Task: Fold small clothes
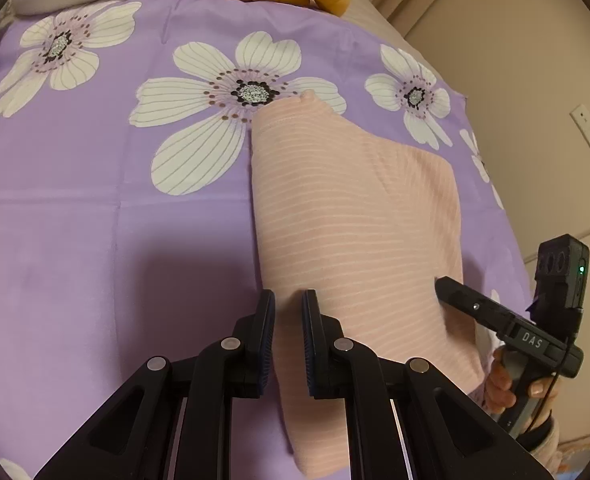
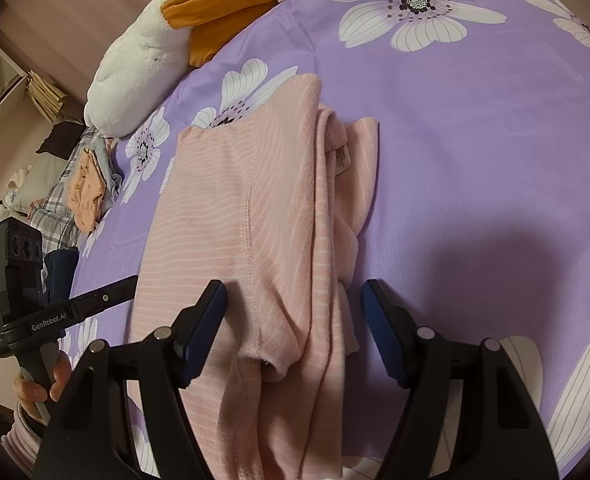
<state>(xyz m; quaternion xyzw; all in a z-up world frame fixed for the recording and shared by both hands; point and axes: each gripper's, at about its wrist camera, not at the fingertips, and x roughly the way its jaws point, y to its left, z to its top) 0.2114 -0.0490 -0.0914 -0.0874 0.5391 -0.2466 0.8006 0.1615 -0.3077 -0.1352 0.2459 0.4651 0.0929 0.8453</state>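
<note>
**Pink garment half-folded on the bed**

Bedsheet (image 1: 95, 240) first: purple with big white flowers, it fills both of my views and carries everything else. At its far edge lies a white plush toy (image 2: 135, 68) with an orange part beside it, and off the sheet's side I see a heap of other clothes (image 2: 83, 192), plaid and peach.

On the sheet lies the pink striped garment (image 1: 355, 220), folded lengthwise into a long strip, with layered edges and a small label showing on one side in the right wrist view.

My left gripper (image 1: 288, 312) sits over the near end of the garment. Its fingers (image 1: 265, 320) stand close together with a narrow gap, pink cloth showing in the gap; I cannot tell whether they actually pinch it.

My right gripper (image 2: 293, 304) has its fingers (image 2: 379, 312) spread wide, straddling the near part of the folded strip without closing on it. From the left view, it points at the garment's right edge.
</note>
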